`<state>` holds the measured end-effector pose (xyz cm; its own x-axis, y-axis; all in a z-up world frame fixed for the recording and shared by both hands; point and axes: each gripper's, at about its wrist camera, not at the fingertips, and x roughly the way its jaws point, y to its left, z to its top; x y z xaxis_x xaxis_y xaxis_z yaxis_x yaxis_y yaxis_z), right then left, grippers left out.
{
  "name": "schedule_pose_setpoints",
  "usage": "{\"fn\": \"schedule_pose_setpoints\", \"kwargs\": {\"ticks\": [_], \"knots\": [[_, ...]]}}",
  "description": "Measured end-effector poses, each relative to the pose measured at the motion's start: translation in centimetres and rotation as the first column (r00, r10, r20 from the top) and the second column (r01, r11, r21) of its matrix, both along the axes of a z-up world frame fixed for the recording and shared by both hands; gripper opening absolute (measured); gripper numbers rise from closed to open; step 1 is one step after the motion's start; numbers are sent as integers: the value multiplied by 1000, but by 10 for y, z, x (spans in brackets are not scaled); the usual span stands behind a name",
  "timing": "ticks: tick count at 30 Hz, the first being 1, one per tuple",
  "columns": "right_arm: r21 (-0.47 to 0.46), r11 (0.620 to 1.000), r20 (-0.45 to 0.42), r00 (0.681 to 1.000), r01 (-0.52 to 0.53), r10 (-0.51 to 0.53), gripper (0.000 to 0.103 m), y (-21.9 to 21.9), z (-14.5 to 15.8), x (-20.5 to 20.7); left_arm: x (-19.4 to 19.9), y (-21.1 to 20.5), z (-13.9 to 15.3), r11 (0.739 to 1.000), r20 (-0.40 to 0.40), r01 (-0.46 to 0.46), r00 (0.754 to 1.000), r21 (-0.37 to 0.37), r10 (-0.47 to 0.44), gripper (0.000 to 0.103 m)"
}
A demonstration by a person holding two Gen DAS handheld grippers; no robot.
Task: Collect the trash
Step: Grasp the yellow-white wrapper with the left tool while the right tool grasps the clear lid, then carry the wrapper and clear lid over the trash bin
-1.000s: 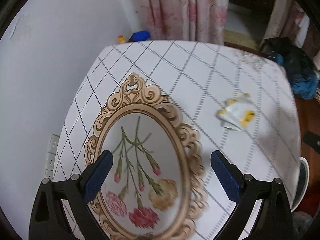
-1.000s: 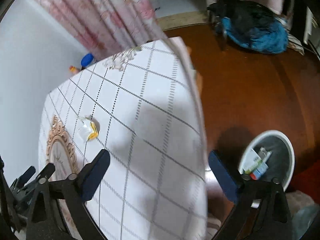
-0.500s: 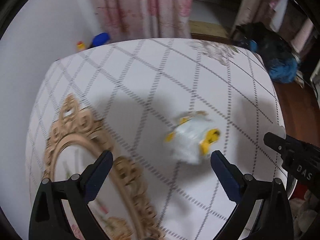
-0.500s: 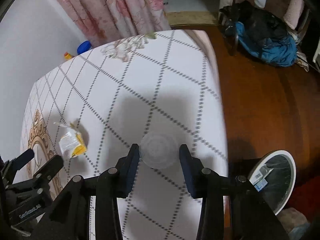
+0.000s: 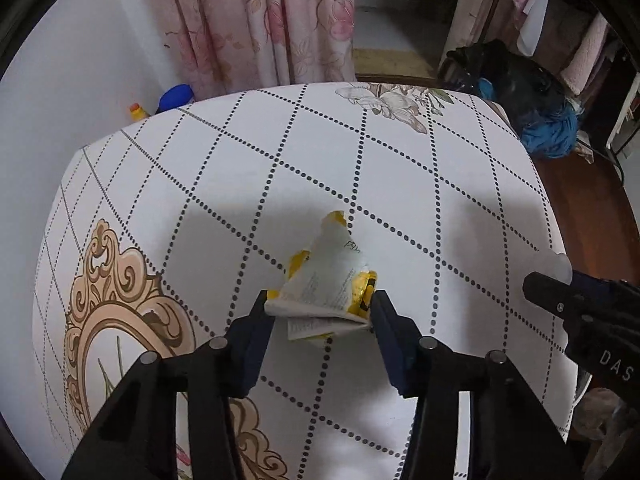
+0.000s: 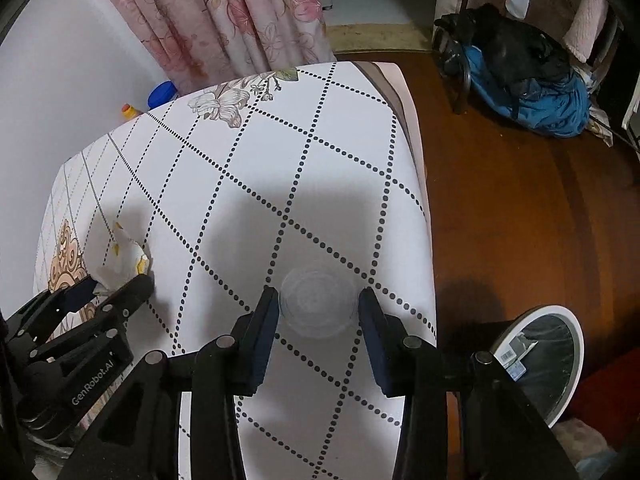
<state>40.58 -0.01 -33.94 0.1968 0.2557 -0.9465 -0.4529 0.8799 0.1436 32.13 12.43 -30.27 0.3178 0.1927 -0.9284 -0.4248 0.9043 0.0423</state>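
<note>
Trash is held by both grippers above the table (image 5: 400, 184), which carries a white cloth with dotted diamond lines. The left gripper (image 5: 320, 312) has its two blue pads pressed on a crumpled white and yellow wrapper (image 5: 328, 288); the wrapper sits between the pads, near the middle of the table and just beside the golden ornament print (image 5: 116, 304). From the right wrist view the same wrapper (image 6: 120, 268) shows at the left, pinched by the left gripper (image 6: 116, 286).

The right gripper (image 6: 319, 306) is closed on a clear round plastic lid (image 6: 319, 308), one pad touching each side of it, close to the right edge of the table (image 6: 280, 152). A white trash bin (image 6: 540, 364) stands on the brown wooden floor (image 6: 520, 208) to the right, below the table edge, with some packaging inside. A pink flower curtain (image 5: 260, 20) hangs behind the table.
</note>
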Motion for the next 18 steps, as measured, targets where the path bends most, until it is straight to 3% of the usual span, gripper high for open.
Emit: {"fn": "schedule_pose_setpoints", "kwargs": {"ticks": [8,18], "knots": [[13,1000,16,1000,-22,22,43,3,6,-13,-8,3,16,999,31,-16,999,27,15,45],[85,996,105,994,-39,29,43,-13,52,-44,-46,-10,75,993,141,-41,990,113,25,45]]}}
